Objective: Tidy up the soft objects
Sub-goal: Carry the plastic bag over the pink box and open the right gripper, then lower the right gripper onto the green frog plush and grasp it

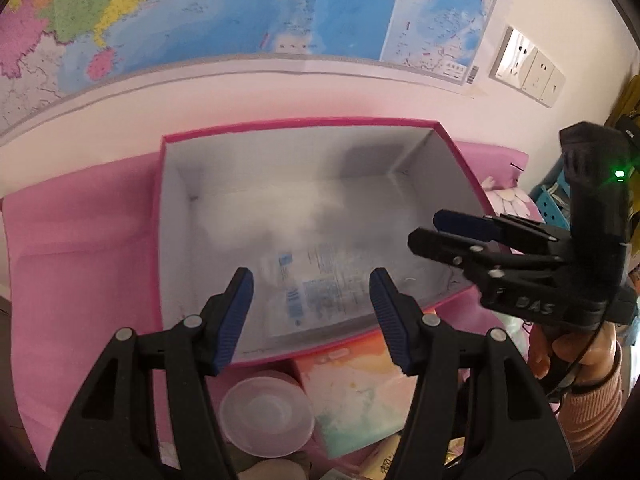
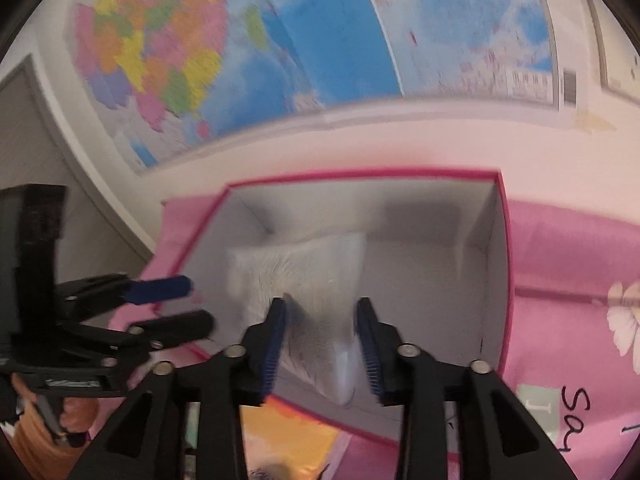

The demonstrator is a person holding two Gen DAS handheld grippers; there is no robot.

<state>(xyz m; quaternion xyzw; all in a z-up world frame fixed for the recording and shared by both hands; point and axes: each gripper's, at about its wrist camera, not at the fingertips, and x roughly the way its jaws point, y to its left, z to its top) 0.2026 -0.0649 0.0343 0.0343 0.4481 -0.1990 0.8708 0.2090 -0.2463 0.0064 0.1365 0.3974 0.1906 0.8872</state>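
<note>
A pink-rimmed box (image 1: 460, 152) with a grey inside stands on a pink cloth against the wall. A clear plastic pack of white soft stuff (image 1: 312, 248) with blue print lies in it; it also shows in the right wrist view (image 2: 304, 264). My left gripper (image 1: 312, 316) is open and empty over the box's near edge. My right gripper (image 2: 322, 344) is open, its fingers on either side of the pack's near end above the box (image 2: 502, 280). It shows at the right in the left wrist view (image 1: 436, 228). The left gripper shows at the left in the right wrist view (image 2: 188, 304).
In front of the box lie a clear plastic bowl (image 1: 266, 414) and a pastel packet (image 1: 360, 396). A pink floral cloth (image 2: 580, 320) covers the surface. A map (image 1: 240, 8) and wall sockets (image 1: 528, 64) are on the wall behind.
</note>
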